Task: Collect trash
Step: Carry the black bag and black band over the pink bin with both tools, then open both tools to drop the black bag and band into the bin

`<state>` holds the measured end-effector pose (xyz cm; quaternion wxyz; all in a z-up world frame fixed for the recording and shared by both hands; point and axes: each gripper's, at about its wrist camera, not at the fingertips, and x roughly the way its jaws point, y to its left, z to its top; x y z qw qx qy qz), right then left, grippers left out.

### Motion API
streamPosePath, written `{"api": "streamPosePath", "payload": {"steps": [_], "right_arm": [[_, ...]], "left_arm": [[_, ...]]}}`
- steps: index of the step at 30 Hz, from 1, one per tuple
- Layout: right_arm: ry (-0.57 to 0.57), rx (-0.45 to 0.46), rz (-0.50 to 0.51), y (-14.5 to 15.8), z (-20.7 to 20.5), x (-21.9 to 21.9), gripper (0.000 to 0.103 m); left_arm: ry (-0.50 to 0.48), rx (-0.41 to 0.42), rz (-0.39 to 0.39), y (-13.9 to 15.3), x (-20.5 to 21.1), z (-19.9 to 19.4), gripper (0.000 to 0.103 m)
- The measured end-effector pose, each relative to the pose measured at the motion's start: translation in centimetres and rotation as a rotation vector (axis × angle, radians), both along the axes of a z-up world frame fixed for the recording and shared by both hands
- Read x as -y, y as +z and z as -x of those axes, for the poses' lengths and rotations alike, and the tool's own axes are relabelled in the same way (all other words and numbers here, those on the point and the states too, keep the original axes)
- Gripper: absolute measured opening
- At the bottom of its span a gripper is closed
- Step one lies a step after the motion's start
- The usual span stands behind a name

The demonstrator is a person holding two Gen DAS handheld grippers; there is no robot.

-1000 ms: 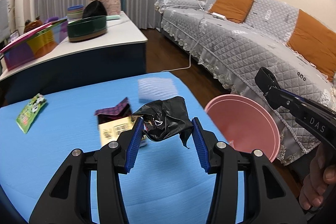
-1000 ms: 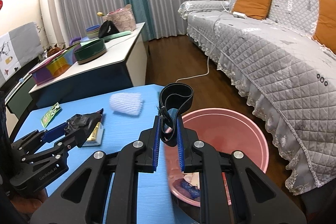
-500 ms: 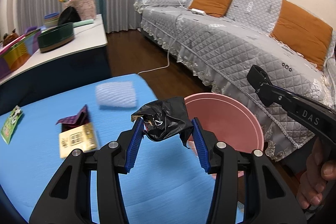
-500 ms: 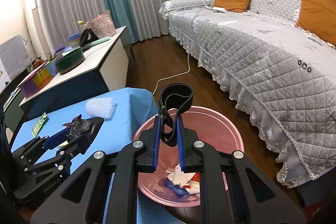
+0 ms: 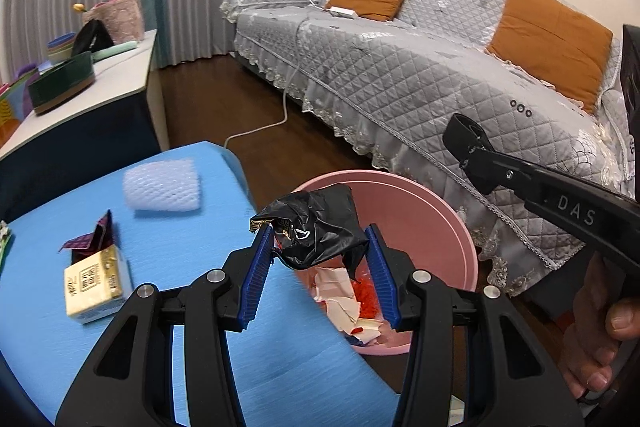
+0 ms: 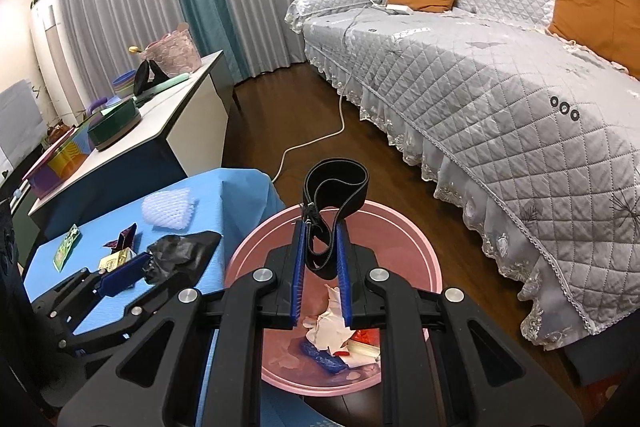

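Beside the blue table (image 5: 280, 367), a pink bin (image 6: 400, 239) is sitting near a grey sofa (image 6: 500, 99). Left gripper (image 5: 320, 247) is clamping a crumpled black wrapper (image 5: 316, 227) over the bin's left rim; right gripper (image 6: 322, 259) is pinching a black strap (image 6: 336, 179) above it.

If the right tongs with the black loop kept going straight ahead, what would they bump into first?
Probably the pink bin: the right tongs, shut on the black loop, point down toward its far inner wall, though depth is unclear.

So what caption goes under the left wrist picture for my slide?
Left gripper carries a crumpled black plastic wrapper above the round pink plastic bin.
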<state>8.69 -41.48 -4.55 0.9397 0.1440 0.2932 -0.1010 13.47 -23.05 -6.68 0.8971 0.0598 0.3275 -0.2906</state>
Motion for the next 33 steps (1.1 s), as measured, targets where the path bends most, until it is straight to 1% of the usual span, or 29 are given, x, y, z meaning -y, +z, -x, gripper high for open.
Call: {"api": "streamPosePath", "payload": {"steps": [1,4,5,6,13,19,29,33], "right_arm": [[0.001,0.001,-0.003,0.0,0.0,0.1,0.016],[-0.012,-0.005,0.001,0.0,0.0,0.2,0.026],[-0.021,-0.001,-0.001,0.0,0.1,0.3,0.039],[-0.026,0.003,-0.005,0.0,0.2,0.4,0.046],[-0.035,0.007,-0.024,0.1,0.4,0.9,0.047],[-0.02,0.011,-0.014,0.3,0.1,-0.2,0.047],[0.03,0.017,0.004,0.7,-1.1,-3.9,0.047],[0.063,0.02,0.012,0.9,-1.9,-6.2,0.051]], "left_arm": [[-0.012,-0.004,0.001,-0.1,0.3,0.1,0.047],[-0.05,-0.014,-0.002,-0.1,1.1,0.3,0.051],[-0.058,-0.015,-0.004,-0.1,1.4,0.4,0.055],[-0.062,-0.013,-0.003,0.0,1.5,0.5,0.055],[-0.018,-0.029,0.002,-0.2,0.7,-0.1,0.055],[0.027,-0.027,0.012,0.4,-0.8,-0.5,0.055],[0.103,-0.003,0.024,1.7,-5.1,-0.8,0.053],[0.151,0.004,0.038,2.2,-8.0,-1.1,0.053]]}}
